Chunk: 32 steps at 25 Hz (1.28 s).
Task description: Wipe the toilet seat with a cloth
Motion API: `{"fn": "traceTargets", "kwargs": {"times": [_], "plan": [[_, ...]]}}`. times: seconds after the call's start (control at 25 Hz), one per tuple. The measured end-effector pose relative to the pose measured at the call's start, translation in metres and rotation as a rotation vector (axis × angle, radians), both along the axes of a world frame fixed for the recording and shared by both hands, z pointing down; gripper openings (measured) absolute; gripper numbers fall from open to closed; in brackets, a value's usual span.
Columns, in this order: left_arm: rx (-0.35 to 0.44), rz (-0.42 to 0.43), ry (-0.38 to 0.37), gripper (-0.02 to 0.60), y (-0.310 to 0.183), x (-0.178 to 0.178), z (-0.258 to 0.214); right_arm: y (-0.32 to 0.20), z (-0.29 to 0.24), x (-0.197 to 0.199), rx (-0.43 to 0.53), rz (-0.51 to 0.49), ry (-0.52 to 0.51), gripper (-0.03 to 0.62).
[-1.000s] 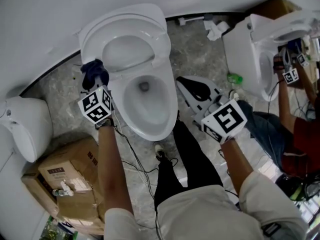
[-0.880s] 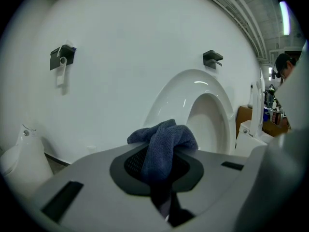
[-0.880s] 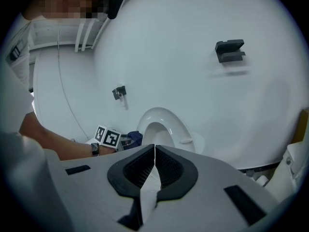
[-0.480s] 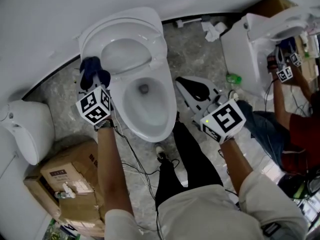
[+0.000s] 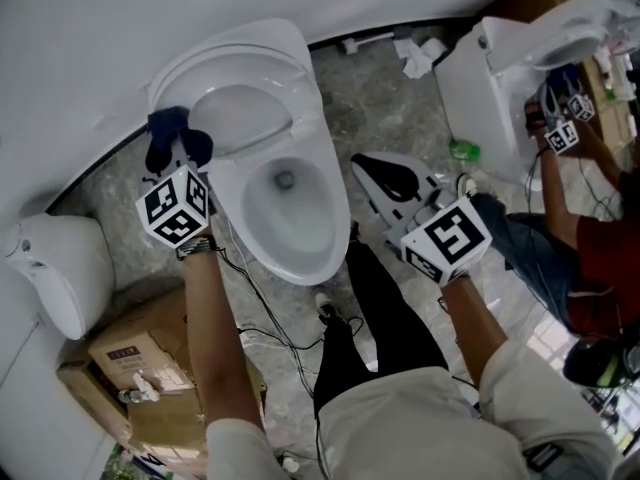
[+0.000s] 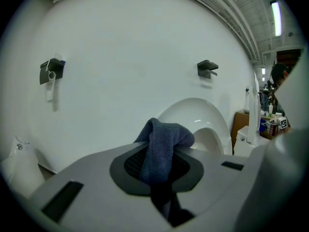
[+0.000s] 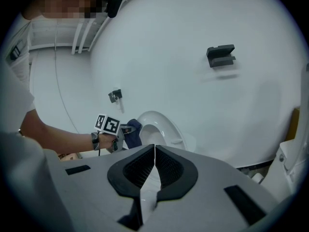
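Dark blue microfibre, the cloth (image 6: pixel 163 141) is bunched between the jaws of our left gripper (image 6: pixel 161 170), which are clamped on it with a fold standing up above them and a tail hanging below. Over the last second this gripper has crept only a little, outward and back along the left edge of the raised toilet seat (image 5: pixel 300 78), so the cloth now sits against the seat's left side near where it meets the bowl rim. We judge the wipe is under way but has covered little: the far and right parts of the ring look yet to be reached. Our right gripper (image 7: pixel 154 166) has stayed where it was, off to the right of the toilet above the floor, its jaws pressed together with nothing between them. The toilet bowl (image 5: pixel 335 218) holds only its drain opening at the bottom, as far as we can see. The cardboard box (image 5: pixel 150 358) at lower left looks closed, with a small white item lying on top that we cannot identify.
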<state>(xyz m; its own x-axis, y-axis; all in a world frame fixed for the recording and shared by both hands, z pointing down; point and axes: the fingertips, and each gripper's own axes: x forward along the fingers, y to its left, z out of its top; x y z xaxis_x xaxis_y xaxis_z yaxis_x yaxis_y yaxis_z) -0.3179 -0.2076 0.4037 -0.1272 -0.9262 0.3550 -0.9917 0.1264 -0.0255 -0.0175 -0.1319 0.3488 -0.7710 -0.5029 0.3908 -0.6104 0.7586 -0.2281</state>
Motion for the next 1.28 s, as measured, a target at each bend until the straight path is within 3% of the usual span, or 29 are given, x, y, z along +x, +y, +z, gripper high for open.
{"fn": "traceTargets", "kwargs": {"times": [0.12,0.36,0.84,1.28], "plan": [[0.027,0.027,-0.023,0.040,-0.009,0.010,-0.009,-0.006,0.002,0.006,0.000,0.012,0.003,0.029],[0.089,0.069,0.074,0.040,-0.021,0.025,-0.024,-0.011,0.006,0.010,-0.004,0.026,0.004,0.029],[0.178,0.181,0.059,0.040,-0.039,0.071,-0.055,-0.016,0.004,0.011,0.008,0.028,0.009,0.029],[0.188,0.291,0.089,0.040,-0.059,0.127,-0.054,-0.035,0.001,0.011,0.017,0.011,0.020,0.029]]}}
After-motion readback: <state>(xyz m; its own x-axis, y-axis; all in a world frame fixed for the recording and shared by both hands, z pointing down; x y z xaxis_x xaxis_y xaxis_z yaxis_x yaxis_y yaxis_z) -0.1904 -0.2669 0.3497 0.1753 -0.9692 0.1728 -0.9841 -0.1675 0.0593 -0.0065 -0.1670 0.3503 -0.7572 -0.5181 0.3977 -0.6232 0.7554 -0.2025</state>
